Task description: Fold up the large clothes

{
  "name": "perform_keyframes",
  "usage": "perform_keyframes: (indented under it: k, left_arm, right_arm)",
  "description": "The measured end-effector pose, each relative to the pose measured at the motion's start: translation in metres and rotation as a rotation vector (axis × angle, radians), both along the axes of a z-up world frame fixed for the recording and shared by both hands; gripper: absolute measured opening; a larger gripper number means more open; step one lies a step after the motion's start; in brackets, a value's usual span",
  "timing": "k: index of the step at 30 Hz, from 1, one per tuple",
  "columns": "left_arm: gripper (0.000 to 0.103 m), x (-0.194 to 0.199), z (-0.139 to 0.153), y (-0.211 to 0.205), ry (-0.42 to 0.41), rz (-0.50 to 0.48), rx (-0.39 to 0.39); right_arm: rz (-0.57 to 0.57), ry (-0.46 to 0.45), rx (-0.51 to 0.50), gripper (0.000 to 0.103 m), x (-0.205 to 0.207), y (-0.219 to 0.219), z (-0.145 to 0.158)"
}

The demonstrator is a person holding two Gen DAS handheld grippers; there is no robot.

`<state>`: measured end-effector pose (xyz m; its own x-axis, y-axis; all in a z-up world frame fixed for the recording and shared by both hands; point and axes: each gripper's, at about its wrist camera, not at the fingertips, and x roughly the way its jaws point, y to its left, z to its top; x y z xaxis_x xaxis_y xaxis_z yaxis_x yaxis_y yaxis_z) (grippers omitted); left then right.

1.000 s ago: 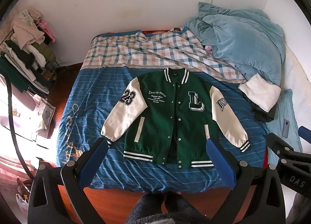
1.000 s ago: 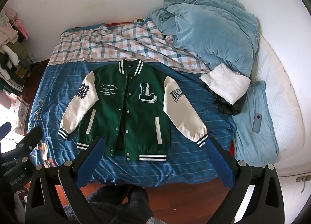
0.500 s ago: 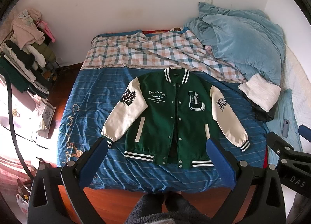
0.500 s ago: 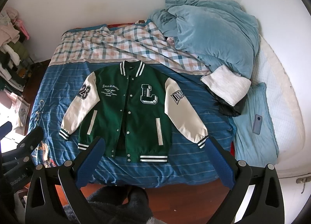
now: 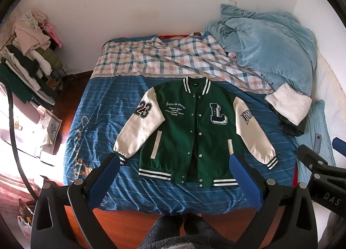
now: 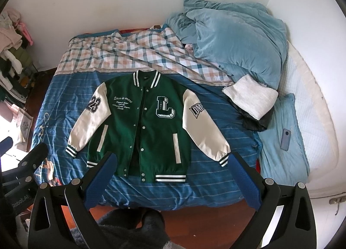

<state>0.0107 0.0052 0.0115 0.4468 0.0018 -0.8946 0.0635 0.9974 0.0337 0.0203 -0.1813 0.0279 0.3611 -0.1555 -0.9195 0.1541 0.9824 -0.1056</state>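
A green varsity jacket (image 5: 190,127) with cream sleeves lies flat and face up on the blue striped bedspread (image 5: 103,123), collar away from me, sleeves spread out. It also shows in the right wrist view (image 6: 151,125). My left gripper (image 5: 174,162) is open and empty, held high above the near edge of the bed, over the jacket's hem. My right gripper (image 6: 172,161) is open and empty too, at a like height, to the right of the left one. The right gripper's body shows at the right edge of the left wrist view (image 5: 320,169).
A rumpled light blue duvet (image 6: 233,41) and a white towel (image 6: 250,99) lie at the bed's right. A phone (image 6: 285,139) rests on a blue pillow (image 6: 279,153). A plaid sheet (image 6: 125,50) covers the far end. A rack of clothes (image 5: 28,63) stands left. Wooden floor (image 5: 129,223) is below.
Both views have shifted slightly; the jacket sits a touch lower and closer in frame. Both grippers stay open. The jacket has not moved on the bed.
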Motion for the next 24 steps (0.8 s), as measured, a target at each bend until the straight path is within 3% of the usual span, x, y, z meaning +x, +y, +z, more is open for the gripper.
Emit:
perform_keyframes:
  k: [7,12,24]
  left_arm:
    - [0.103,-0.004,-0.003,-0.001,0.002,-0.001,-0.001]
    - [0.103,0.003,0.011,0.003,0.0,-0.002,-0.009]
    - [0.103,0.005,0.016,0.001,-0.005,-0.002,-0.013]
  right_arm:
    - [-0.002,-0.002,0.0,0.103,-0.005,0.001,-0.003]
    - [-0.004,-0.005,0.001,0.103,-0.007,0.002,-0.005]
    - [-0.005,-0.012,-0.001,0.103,0.0,0.006,0.011]
